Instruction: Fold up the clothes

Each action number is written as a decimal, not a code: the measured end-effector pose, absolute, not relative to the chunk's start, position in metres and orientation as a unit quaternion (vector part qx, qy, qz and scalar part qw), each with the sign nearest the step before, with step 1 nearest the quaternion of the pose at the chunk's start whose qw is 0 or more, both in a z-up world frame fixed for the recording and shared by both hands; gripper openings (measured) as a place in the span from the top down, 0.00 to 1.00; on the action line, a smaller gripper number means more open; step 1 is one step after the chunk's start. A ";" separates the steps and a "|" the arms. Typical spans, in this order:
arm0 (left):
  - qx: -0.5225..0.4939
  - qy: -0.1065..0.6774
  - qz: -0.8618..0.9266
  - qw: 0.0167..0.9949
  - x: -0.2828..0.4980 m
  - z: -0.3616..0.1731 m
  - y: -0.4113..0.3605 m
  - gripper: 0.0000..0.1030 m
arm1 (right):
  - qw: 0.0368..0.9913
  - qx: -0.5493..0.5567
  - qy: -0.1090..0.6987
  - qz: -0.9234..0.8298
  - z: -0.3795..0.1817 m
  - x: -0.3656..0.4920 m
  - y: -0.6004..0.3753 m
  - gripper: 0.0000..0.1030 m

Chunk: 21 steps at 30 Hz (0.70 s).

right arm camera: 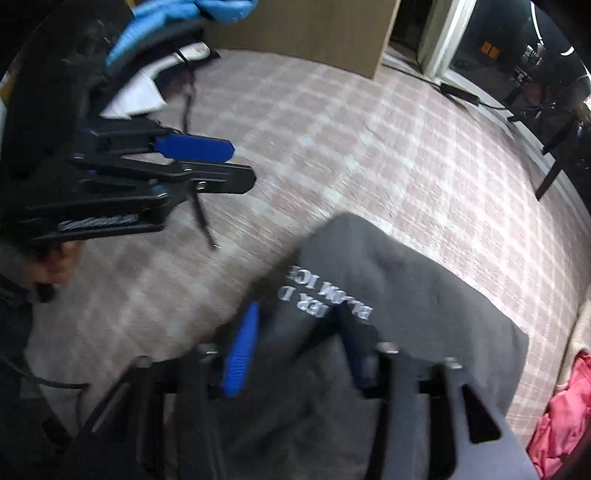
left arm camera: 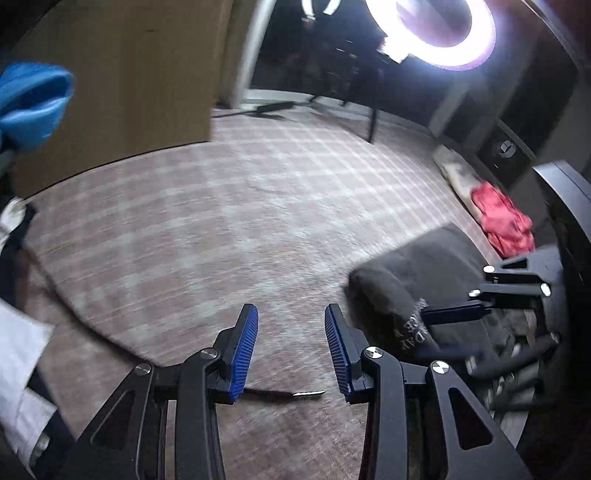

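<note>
A dark grey garment with white lettering (right arm camera: 406, 306) lies folded on the pink checked cloth surface (left arm camera: 221, 221); it shows at the right in the left wrist view (left arm camera: 413, 273). My left gripper (left arm camera: 291, 350) is open and empty over the checked cloth, left of the garment; it also shows in the right wrist view (right arm camera: 225, 162). My right gripper (right arm camera: 295, 343) is open, its blue fingers (right arm camera: 242, 350) straddling the garment's near edge just over the lettering, and shows side-on in the left wrist view (left arm camera: 458, 310).
A red garment (left arm camera: 502, 221) lies crumpled at the right edge, beside a pale cloth (left arm camera: 454, 170). A blue cloth (left arm camera: 33, 103) hangs at the upper left. A brown cabinet (left arm camera: 122, 74) stands behind. A ring light (left arm camera: 432, 33) glares at top.
</note>
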<state>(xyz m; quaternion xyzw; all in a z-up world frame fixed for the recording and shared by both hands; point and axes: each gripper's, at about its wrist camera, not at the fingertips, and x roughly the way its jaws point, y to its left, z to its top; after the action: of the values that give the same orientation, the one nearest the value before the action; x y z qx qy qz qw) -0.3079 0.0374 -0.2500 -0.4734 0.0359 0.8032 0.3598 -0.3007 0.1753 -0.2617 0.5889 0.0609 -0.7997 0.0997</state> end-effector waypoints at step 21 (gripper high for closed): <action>-0.462 0.068 0.757 0.457 -0.308 -0.261 0.103 0.66 | 0.078 0.531 -0.109 -0.837 -0.206 -0.273 0.234 0.93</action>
<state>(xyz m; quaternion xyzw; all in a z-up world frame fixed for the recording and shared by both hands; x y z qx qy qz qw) -0.3079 0.1031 -0.2614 -0.4618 0.0682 0.7570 0.4572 -0.2733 0.2337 -0.2062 0.5309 -0.1089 -0.8368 0.0784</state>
